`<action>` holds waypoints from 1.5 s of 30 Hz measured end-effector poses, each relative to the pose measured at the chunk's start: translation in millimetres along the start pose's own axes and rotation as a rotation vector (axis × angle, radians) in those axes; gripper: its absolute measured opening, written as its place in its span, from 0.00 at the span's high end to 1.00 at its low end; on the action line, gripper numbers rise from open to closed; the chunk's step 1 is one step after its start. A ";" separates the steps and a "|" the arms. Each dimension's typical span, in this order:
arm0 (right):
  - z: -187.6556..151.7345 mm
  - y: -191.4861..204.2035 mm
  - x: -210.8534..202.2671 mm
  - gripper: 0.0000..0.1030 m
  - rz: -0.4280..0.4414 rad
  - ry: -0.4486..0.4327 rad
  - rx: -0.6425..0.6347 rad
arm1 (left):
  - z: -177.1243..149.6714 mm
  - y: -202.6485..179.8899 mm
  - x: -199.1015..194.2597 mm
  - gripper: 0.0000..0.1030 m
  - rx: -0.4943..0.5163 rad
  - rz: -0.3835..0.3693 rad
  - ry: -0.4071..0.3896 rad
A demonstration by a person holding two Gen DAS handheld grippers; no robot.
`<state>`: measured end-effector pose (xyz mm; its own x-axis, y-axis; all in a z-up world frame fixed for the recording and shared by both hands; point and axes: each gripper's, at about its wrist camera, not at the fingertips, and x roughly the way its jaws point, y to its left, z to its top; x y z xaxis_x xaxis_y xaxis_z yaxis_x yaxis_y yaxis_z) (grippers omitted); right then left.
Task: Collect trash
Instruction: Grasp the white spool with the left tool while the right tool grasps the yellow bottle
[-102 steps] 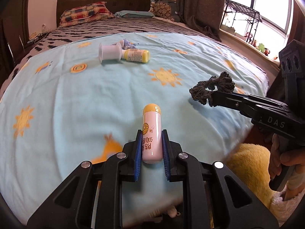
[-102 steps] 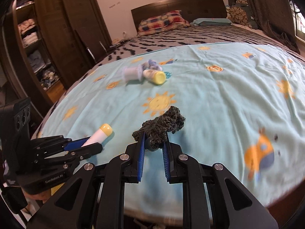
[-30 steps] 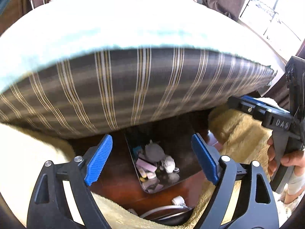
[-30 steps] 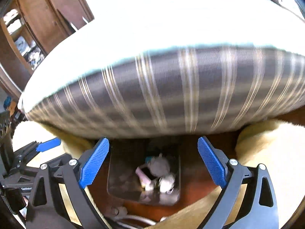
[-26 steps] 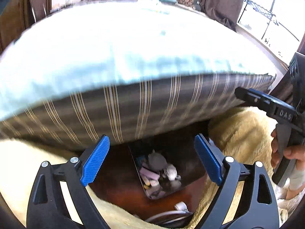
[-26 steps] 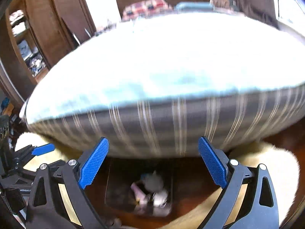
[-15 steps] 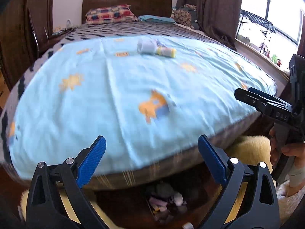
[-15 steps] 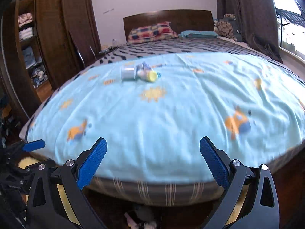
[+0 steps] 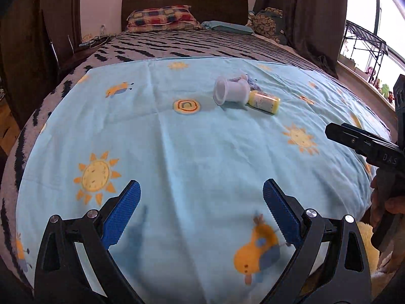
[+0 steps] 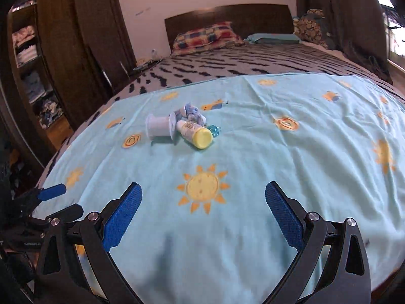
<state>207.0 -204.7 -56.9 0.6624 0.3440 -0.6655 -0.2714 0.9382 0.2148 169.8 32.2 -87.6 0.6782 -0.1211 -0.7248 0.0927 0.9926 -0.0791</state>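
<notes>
On the light blue sheet (image 9: pixel 192 152) in the middle of the bed lies a small heap of trash: a white spool-shaped cup (image 9: pixel 229 92) (image 10: pixel 160 126) on its side, a yellow-capped bottle (image 9: pixel 263 101) (image 10: pixel 196 133) against it, and a crumpled blue-white scrap (image 10: pixel 192 111) behind them. My left gripper (image 9: pixel 201 210) hovers open over the near part of the sheet, nothing between its blue pads. My right gripper (image 10: pixel 203 211) is open and empty too, well short of the heap. Each gripper shows at the other view's edge: the right gripper (image 9: pixel 364 143), the left gripper (image 10: pixel 50 197).
A dark wooden headboard (image 9: pixel 184 2) and a checked pillow (image 9: pixel 162 17) are at the far end. A wardrobe with shelves of clothes (image 10: pixel 33 76) stands left of the bed. Curtains and a bright window (image 9: pixel 367 25) are to the right. A yellow fluffy rug (image 9: pixel 372 243) lies by the bed's near corner.
Both grippers rose from the bin under the bed's edge to above the bed. The views swung up from the striped mattress side to the sheet and the heap.
</notes>
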 end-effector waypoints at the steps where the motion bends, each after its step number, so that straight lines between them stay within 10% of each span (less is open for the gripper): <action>1: 6.5 1.1 9.4 0.05 -0.006 0.010 -0.011 | 4.4 0.7 5.6 0.10 0.002 0.009 0.005; 28: 59.0 22.5 128.8 0.66 0.090 0.205 -0.087 | 61.1 3.7 83.4 0.10 0.015 -0.028 0.079; 45: 72.3 -22.4 74.3 0.67 0.053 0.102 -0.048 | 107.2 -41.8 124.1 0.11 0.060 -0.042 0.037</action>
<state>312.8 -197.4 -59.5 0.5722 0.3856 -0.7238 -0.3389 0.9149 0.2195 328.3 -25.8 -100.9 0.6455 -0.1606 -0.7467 0.1643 0.9840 -0.0697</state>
